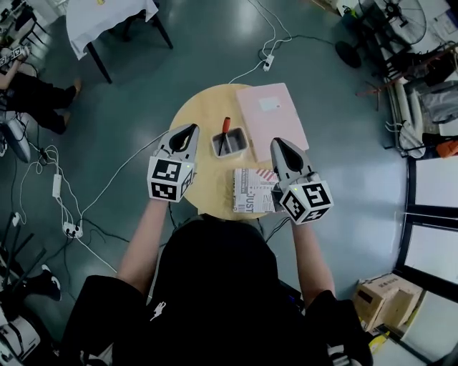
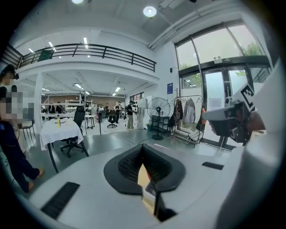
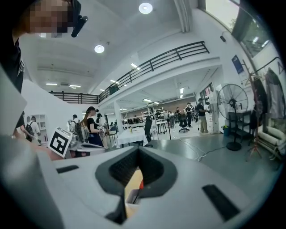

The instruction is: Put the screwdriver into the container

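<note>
The screwdriver (image 1: pixel 225 132), red-handled, lies in the small grey container (image 1: pixel 242 142) on the round wooden table (image 1: pixel 197 114). Both grippers hover above the table's near half, apart from the container. My left gripper (image 1: pixel 191 130) is to the container's left, jaws shut with nothing in them. My right gripper (image 1: pixel 278 145) is to its right, above a printed box (image 1: pixel 250 190), jaws also shut and empty. In the left gripper view the gripper (image 2: pixel 143 146) points out level across the room. In the right gripper view a sliver of the red handle (image 3: pixel 141 183) shows below the closed jaws.
A pink folder (image 1: pixel 275 113) lies on the table's far right. Cables and a power strip (image 1: pixel 71 229) run over the floor at the left. A white-clothed table (image 1: pixel 107 18) stands far left, and a cardboard box (image 1: pixel 383 300) sits at the lower right.
</note>
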{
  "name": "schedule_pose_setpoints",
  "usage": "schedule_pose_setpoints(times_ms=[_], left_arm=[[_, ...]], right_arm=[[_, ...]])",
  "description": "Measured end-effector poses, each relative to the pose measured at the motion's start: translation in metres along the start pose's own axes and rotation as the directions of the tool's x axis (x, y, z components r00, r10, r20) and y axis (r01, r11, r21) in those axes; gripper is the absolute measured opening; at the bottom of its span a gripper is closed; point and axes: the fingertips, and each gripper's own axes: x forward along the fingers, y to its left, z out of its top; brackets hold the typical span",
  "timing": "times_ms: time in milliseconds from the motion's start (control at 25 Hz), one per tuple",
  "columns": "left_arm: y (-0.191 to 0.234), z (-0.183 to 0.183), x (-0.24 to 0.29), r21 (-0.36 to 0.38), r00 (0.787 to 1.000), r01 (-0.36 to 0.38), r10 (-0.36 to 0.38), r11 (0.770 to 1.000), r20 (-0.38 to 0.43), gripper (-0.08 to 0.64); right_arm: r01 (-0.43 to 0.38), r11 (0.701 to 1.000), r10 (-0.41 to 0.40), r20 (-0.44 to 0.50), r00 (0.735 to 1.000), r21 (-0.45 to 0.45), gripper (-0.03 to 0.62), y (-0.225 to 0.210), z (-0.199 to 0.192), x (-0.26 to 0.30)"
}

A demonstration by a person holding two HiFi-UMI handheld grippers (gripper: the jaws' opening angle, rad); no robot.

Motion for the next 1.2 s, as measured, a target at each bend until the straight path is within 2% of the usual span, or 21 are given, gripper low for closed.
schedule_pose_setpoints(times_ms=[240, 680, 1200], left_arm=[[-0.003, 0.013, -0.03, -0.002, 0.999, -0.015, 0.015, 1.0, 0.042, 0.002], [-0.005, 0.028, -0.047, 0.003, 0.994, -0.021, 0.02, 1.0, 0.107, 0.002], [-0.011, 0.028, -0.052, 0.02, 0.993, -0.011, 0.009, 1.0, 0.122, 0.002]], right_arm=[[0.027, 1.0, -0.026, 0.012, 1.0, -0.013, 0.002, 0.001, 0.008, -0.019], [0.033, 0.999, -0.031, 0.053, 0.998, -0.022, 0.002, 0.012, 0.021, -0.025], [0.04, 0.999, -0.039, 0.037, 0.999, -0.031, 0.002, 0.02, 0.013, -0.027]])
